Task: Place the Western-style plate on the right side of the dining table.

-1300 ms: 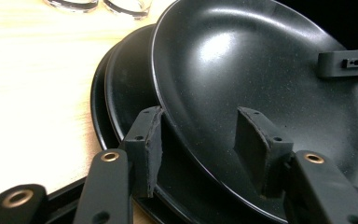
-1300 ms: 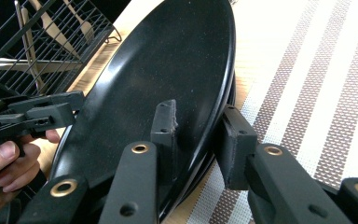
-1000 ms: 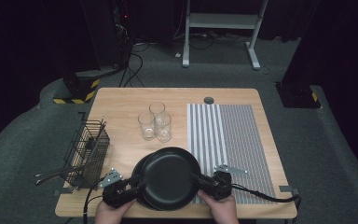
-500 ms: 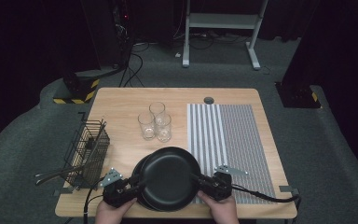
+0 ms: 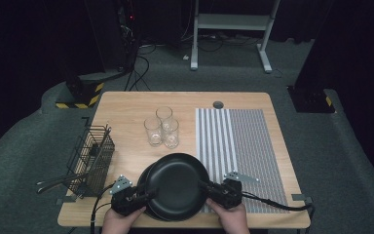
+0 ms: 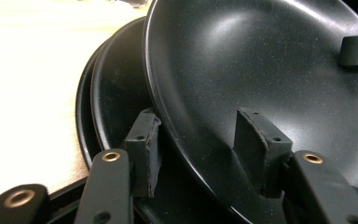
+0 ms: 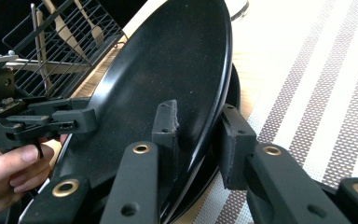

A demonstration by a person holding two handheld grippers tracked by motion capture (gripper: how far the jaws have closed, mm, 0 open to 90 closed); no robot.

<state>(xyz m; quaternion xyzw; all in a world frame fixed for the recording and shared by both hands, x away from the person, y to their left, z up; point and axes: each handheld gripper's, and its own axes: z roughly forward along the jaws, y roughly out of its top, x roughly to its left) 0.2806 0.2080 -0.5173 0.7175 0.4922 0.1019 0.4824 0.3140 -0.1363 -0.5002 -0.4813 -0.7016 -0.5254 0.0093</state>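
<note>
At the near edge of the wooden table, the top black plate sits on a stack of black plates, and everything else is placed from it. The left gripper reaches in at its left rim; in the left gripper view that rim passes between the two jaws, which stand apart, one pad under the plate and one over it, with gaps showing, and they have just opened a little further. The right gripper comes in at the opposite rim, its jaws straddling the edge with one pad against the plate's face; whether the outer pad presses cannot be told. A hand backs each gripper.

Just right of the plate lies a striped grey placemat, partly under the stack's right edge. To the plate's left stands a black wire basket holding wooden cutlery. Beyond the plate, three clear glasses cluster together, well apart from it. Farther still, a round cable port sits near the far table edge. No writing can be read anywhere.
</note>
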